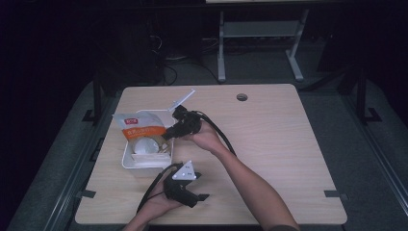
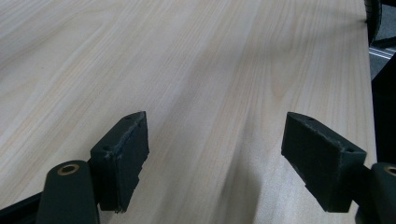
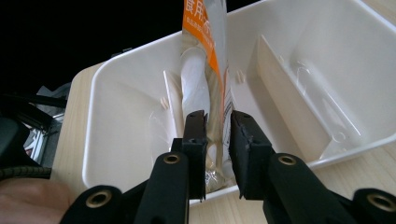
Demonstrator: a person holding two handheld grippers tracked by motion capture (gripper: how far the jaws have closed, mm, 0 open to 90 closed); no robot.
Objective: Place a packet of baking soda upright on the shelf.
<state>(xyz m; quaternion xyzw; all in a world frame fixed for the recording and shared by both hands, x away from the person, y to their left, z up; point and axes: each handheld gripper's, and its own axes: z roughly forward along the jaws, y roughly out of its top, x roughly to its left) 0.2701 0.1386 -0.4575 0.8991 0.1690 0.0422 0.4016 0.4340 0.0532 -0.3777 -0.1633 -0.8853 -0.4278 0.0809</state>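
Now, key to the moment, by label:

Packet (image 3: pixel 205 70): an orange-and-white plastic food pouch standing on edge in the white tray (image 3: pixel 116 154), centre of the right gripper view; in the high view it sits left of centre, its printed face toward the upper left.

Long axis of packet: runs from between the jaws up and away toward the top of the right gripper view, its lower end nearest the pads, its printed top end leaning out past the tray's far wall.

Right gripper (image 3: pixel 217 135): jaws narrow, one on each side of the packet's lower end (no earlier picture bears on it, but the pads look at most lightly touching the film; a firm pinch cannot be told).

Relation that matters: the packet lies straight ahead of the fingers (image 3: pixel 196 140), its thin edge toward them, so a straight pull back would slide them off.

Left gripper (image 2: pixel 215 154): jaws wide, nothing between them, over bare table (image 2: pixel 140 56) at the lower centre of the high view.

Nearer hand: the right; the left is well apart from the tray.

Tray dividers (image 3: pixel 285 93): upright walls flank the packet's slot.
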